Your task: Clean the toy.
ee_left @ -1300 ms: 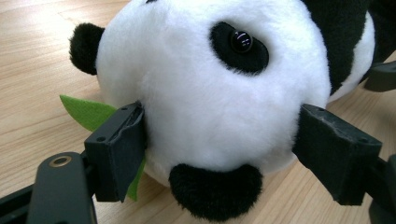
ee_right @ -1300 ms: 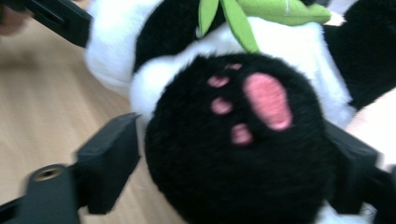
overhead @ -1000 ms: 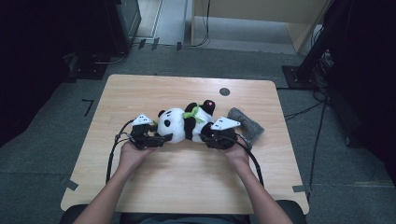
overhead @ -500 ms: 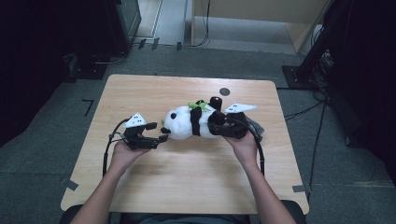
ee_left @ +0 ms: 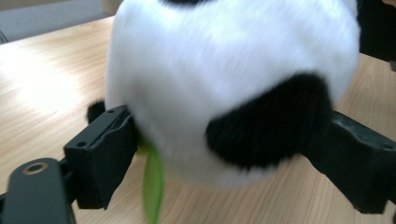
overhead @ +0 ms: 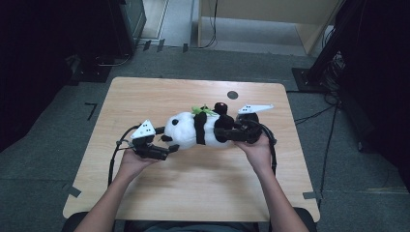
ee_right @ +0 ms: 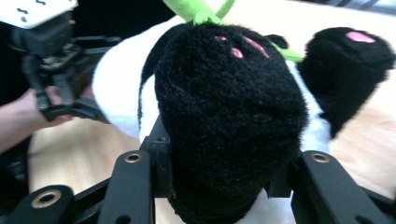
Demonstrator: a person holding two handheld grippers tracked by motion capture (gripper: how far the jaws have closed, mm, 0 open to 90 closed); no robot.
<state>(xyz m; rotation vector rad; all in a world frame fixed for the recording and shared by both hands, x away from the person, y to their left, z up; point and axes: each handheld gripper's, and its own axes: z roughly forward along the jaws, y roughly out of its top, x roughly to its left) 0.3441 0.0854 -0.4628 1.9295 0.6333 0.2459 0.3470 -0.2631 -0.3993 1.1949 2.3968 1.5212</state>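
Jaws of the left gripper [overhead: 167,151] stand apart, flanking the white head of the black-and-white plush panda [overhead: 193,130], which lies sideways at the centre of the pale wooden worktop [overhead: 203,188]. At three o'clock of it, the right gripper [overhead: 227,135] is clamped on a black foot.
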